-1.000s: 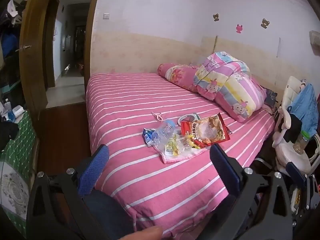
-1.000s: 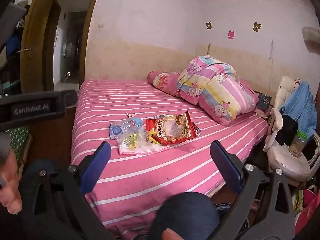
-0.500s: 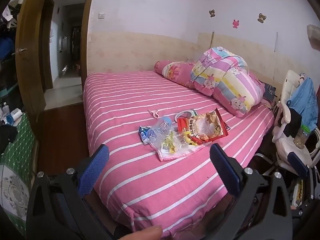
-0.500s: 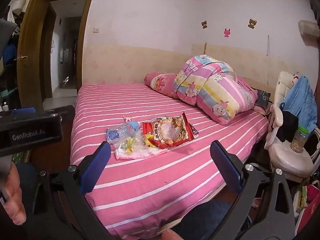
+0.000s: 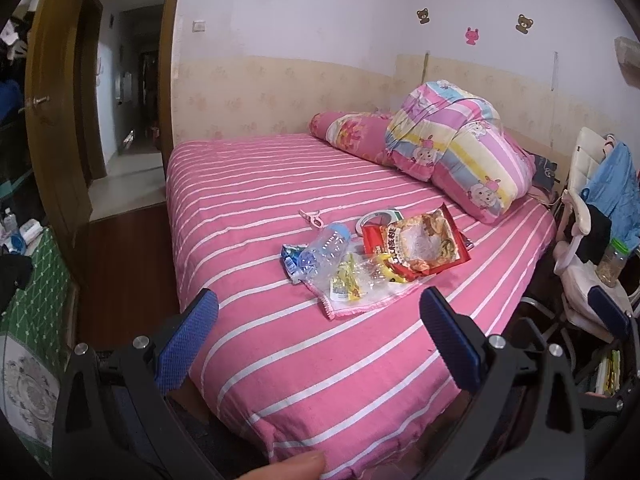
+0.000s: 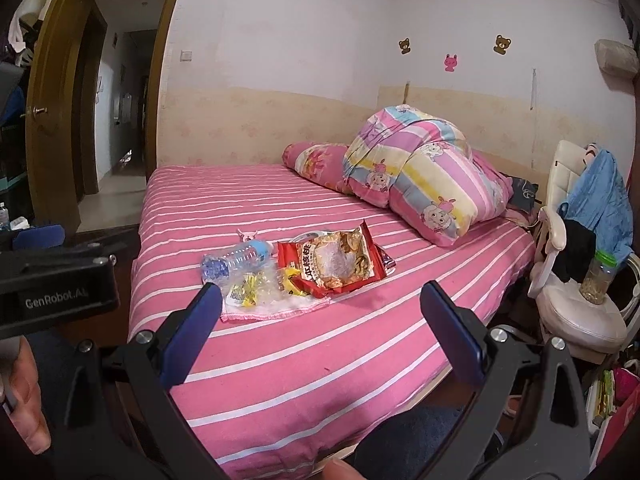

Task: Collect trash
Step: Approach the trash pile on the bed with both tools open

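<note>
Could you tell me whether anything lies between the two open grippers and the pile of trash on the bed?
Nothing visible does: only bare striped bedspread separates the left gripper and right gripper from the trash pile.

Pink striped bed [image 5: 280,184], open doorway [image 5: 124,92]

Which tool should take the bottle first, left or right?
Probably left. The bottle lies at the left end of the trash pile, nearest the left tool. The red snack bag sits more in line with the right tool. Both are open, empty and short of the pile.
</note>
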The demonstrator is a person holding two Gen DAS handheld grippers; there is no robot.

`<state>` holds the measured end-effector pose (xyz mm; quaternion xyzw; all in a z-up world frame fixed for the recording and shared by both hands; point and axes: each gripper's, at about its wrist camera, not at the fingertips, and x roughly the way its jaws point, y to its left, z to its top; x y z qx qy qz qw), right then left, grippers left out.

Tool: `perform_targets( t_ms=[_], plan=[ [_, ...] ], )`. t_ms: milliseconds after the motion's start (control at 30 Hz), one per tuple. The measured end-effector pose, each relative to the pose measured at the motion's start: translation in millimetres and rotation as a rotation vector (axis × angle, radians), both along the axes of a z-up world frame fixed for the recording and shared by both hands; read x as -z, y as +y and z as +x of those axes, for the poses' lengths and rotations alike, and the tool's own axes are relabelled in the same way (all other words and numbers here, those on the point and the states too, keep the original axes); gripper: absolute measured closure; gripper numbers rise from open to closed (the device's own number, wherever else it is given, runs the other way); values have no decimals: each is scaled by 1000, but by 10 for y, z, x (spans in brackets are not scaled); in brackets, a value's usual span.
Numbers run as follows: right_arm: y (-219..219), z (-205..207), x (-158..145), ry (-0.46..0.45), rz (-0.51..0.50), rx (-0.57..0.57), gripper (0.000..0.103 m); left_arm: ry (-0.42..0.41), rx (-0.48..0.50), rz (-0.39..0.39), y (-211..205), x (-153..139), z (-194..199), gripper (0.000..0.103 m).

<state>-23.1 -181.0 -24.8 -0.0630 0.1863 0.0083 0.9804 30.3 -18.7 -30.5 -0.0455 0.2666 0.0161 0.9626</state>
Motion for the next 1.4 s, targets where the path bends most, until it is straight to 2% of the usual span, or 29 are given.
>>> perform_targets(
  t_ms=[233, 667, 1400],
  plan=[
    [63, 209, 57, 26, 11, -8, 5, 9, -7, -24, 121, 185, 151, 5],
    [222, 518, 75, 50, 15, -33, 5, 16, -45, -30, 366, 342, 378, 5],
    [257, 710, 184, 82, 10, -50, 5, 47, -52, -50, 449, 532, 558, 5]
  ],
)
